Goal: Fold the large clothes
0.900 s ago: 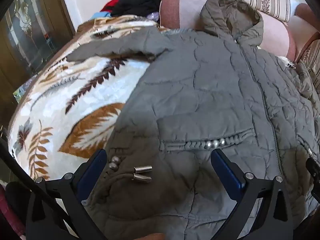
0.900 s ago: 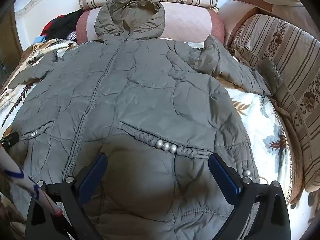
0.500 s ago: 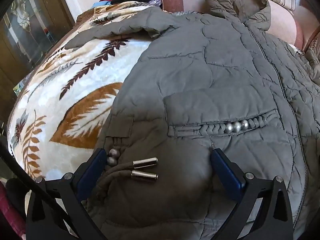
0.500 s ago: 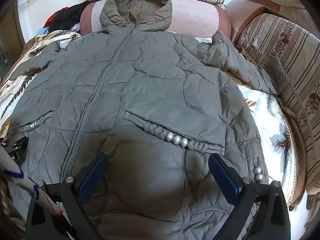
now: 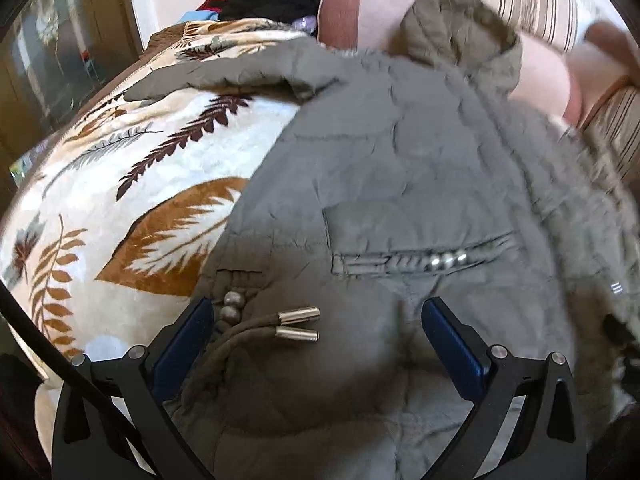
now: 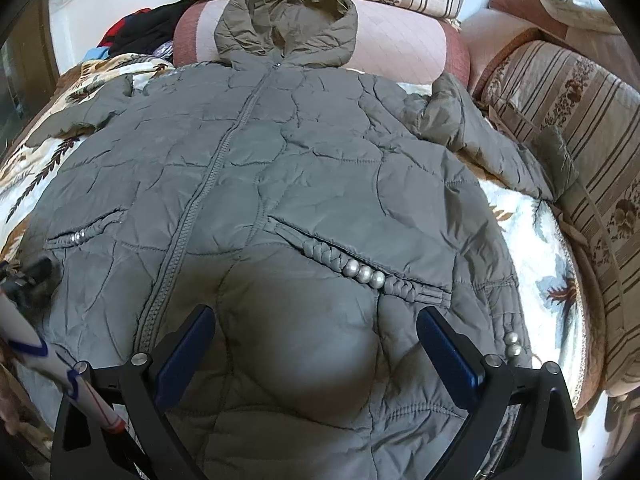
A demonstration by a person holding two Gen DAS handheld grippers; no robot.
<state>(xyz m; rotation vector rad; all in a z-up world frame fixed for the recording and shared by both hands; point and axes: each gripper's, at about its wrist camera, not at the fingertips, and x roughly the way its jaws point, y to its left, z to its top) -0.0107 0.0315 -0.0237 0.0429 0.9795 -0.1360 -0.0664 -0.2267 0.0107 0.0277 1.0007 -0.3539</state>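
Observation:
A grey-green quilted hooded jacket [image 6: 304,168] lies front up and spread flat on a leaf-patterned blanket [image 5: 120,200], hood toward the sofa back. It also fills the left wrist view [image 5: 400,184]. My left gripper [image 5: 316,312] is open just above the jacket's lower left hem, over the drawstring with two metal tips [image 5: 298,322]. My right gripper [image 6: 316,320] is open just above the lower right front, below the beaded pocket [image 6: 364,272]. Neither holds anything.
Striped sofa cushions [image 6: 580,152] rise at the right and back. A pile of dark and red clothes [image 6: 140,32] lies at the back left. A wooden glass-door cabinet [image 5: 48,60] stands at the left. The jacket's right sleeve [image 6: 500,148] drapes toward the sofa arm.
Both grippers have shifted a little over the jacket's hem, and the left view is blurred from motion. Both jaws stay open. The jacket has not moved.

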